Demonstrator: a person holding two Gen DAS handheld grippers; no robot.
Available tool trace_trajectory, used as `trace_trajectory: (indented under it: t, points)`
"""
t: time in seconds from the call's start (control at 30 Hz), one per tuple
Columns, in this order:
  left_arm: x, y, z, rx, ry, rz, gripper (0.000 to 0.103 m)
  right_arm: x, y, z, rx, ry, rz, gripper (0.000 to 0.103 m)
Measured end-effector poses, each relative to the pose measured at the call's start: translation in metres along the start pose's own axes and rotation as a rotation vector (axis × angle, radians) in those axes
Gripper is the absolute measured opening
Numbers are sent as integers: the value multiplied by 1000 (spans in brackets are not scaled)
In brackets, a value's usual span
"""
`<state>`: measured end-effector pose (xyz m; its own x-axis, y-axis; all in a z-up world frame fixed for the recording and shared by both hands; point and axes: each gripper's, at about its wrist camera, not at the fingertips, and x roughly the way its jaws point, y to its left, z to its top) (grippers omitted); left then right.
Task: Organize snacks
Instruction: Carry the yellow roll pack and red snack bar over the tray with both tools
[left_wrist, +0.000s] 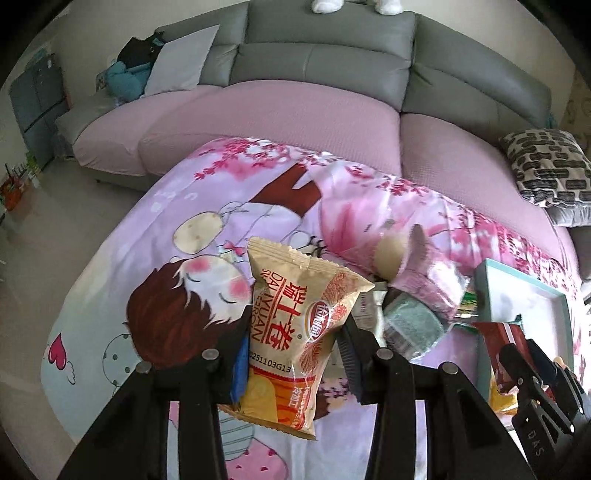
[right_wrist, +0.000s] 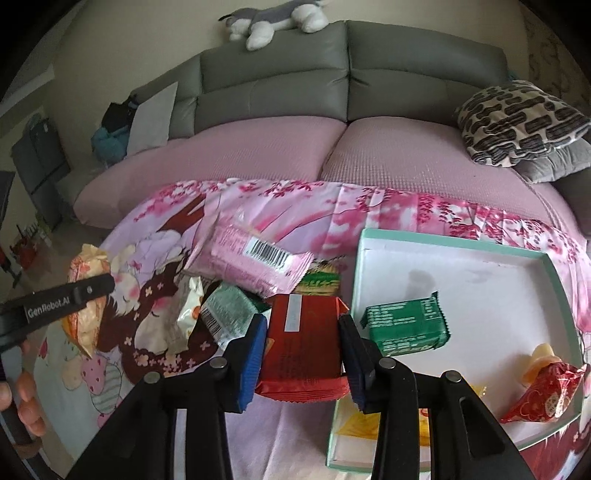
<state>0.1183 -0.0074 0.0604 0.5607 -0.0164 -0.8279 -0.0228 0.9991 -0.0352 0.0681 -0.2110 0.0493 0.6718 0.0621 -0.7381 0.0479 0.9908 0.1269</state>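
Note:
My left gripper is shut on a tan and orange snack packet, held upright above the cartoon-print cloth; the right wrist view shows this gripper at the far left. My right gripper is shut on a red snack packet, lifted just left of the teal-rimmed white tray. In the tray lie a green packet and a red-wrapped sweet. Still on the cloth are a pink packet, a grey-green packet and a white packet.
Behind the cloth-covered table stands a grey sofa with pink seat covers. On its right lies a patterned cushion, and a plush dog rests on its back. A person's hand shows at the lower left.

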Motion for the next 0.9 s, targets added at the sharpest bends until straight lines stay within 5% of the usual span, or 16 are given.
trace_trajectory:
  t: [0.43, 0.9]
  points:
    - [-15, -71, 2, 141, -51, -85, 44, -15, -53, 9, 109, -53, -82, 42]
    - [-15, -205, -8, 391, -54, -243, 44, -47, -158, 6, 339, -120, -258, 42]
